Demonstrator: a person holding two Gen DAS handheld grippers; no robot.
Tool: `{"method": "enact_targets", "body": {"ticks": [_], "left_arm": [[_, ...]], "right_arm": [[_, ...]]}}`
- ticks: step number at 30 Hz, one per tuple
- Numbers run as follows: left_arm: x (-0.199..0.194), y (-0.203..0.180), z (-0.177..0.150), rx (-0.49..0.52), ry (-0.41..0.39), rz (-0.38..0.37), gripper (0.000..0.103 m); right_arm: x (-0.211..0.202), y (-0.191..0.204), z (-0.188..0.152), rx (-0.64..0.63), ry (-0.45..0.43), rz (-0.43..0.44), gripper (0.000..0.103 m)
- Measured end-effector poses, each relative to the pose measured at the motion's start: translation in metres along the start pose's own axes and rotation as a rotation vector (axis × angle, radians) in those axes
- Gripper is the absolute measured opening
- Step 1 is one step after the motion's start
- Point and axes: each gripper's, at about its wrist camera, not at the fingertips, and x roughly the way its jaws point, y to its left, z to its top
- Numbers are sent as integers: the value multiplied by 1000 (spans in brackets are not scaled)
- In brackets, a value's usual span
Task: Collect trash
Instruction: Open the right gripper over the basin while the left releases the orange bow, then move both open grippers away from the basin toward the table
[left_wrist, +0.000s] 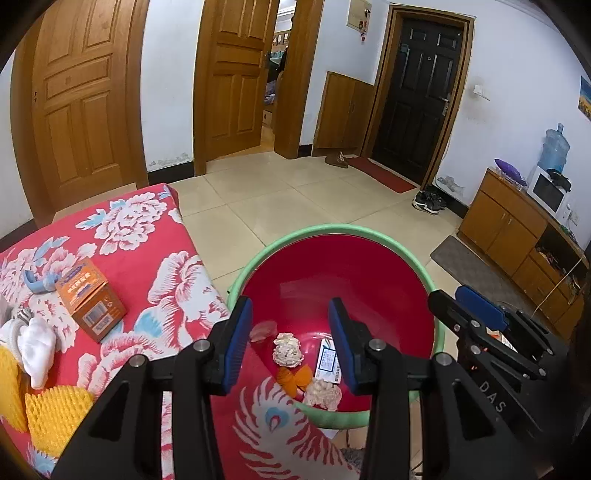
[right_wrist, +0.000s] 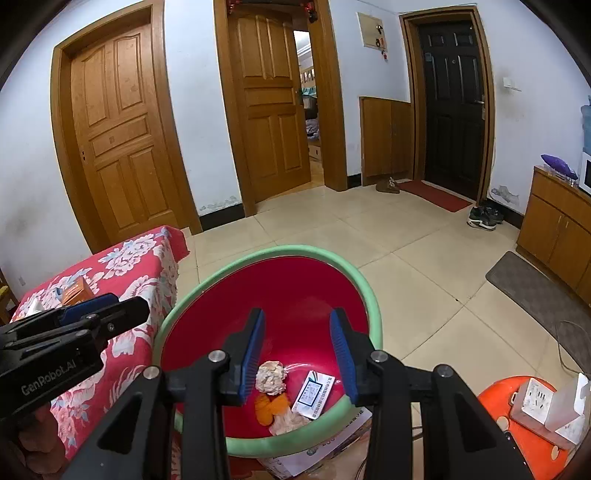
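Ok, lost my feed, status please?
Both hand-held grippers, left and right, open, empty, over basin. Crumpled paper inside; orange box on table. Nothing in the way.

A table under a red flowered cloth (left_wrist: 147, 266) carries an orange box (left_wrist: 90, 299), a white crumpled item (left_wrist: 35, 343) and yellow foam nets (left_wrist: 51, 410). On the tiled floor (left_wrist: 295, 199) beside it stands a red basin with green rim (left_wrist: 255, 258)

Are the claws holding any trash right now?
No. The left gripper and the right gripper are both open with nothing between their fingers, above the red basin.
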Motion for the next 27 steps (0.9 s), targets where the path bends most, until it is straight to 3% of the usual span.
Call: {"method": "enact_targets", "body": {"ticks": [3, 8, 15, 27], "left_arm": [[-4, 5, 0, -22, -1, -1, 43], [-13, 8, -1, -26, -7, 0, 43], [-28, 15, -2, -39, -21, -1, 43], [-64, 28, -9, -60, -57, 16, 43]], "right_arm": [[-3, 4, -2, -9, -1, 8, 47], [-5, 12, -3, -12, 3, 22, 48], [-16, 22, -2, -30, -13, 32, 72], [-42, 47, -1, -63, -32, 41, 74]]}}
